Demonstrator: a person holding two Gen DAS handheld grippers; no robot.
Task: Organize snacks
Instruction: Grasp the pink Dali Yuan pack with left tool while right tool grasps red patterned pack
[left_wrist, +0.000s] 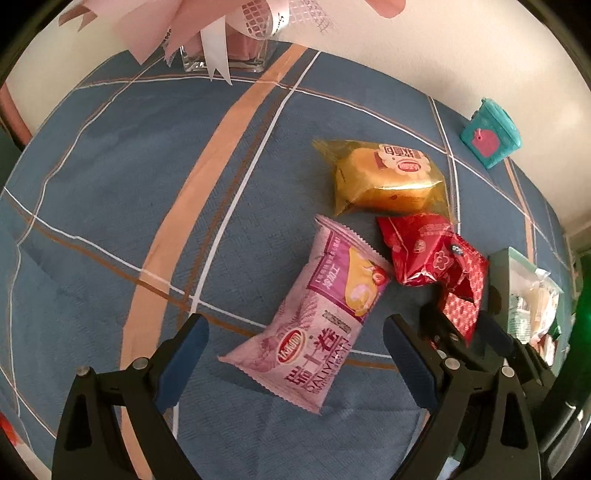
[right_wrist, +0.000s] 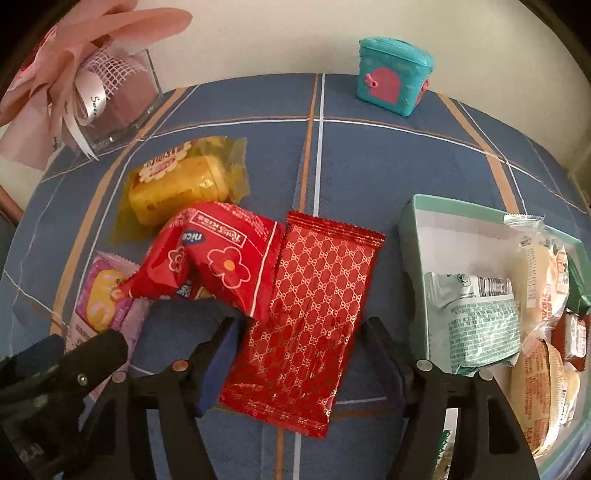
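Red foil showed between the fingers of the right hand-held gripper (right_wrist: 299, 354): a patterned red packet (right_wrist: 310, 325) lay flat on the blue checked cloth (right_wrist: 369, 155) covering the bench, its long axis running straight up the gap. The jaws stood wide on either side and did not appear to touch it, a stance that suited closing across the packet's narrow width. Just right of it sat the pale green box (right_wrist: 410, 236), already holding several wrapped snacks, which looked like the collecting place; the packet was the loose item nearest it, so it was probably the next to go in.

Overlapping the packet's upper left corner lay a red flowered packet (right_wrist: 218, 258), crumpled and partly raised, with a yellow cake packet (right_wrist: 177, 188) behind it and a pink roll packet (left_wrist: 314, 325) to its left. The left hand-held gripper (left_wrist: 295, 354) stood wide as well, straddling the lower end of the pink roll packet without gripping it, seemingly lined up for its own pick.

The overlap of the two red packets might drag the flowered one along if the patterned one were lifted carelessly.

A teal toy box (right_wrist: 393, 77) and a glass vase (right_wrist: 122, 107) with pink ribbon stood at the far edge, well apart from the snacks.
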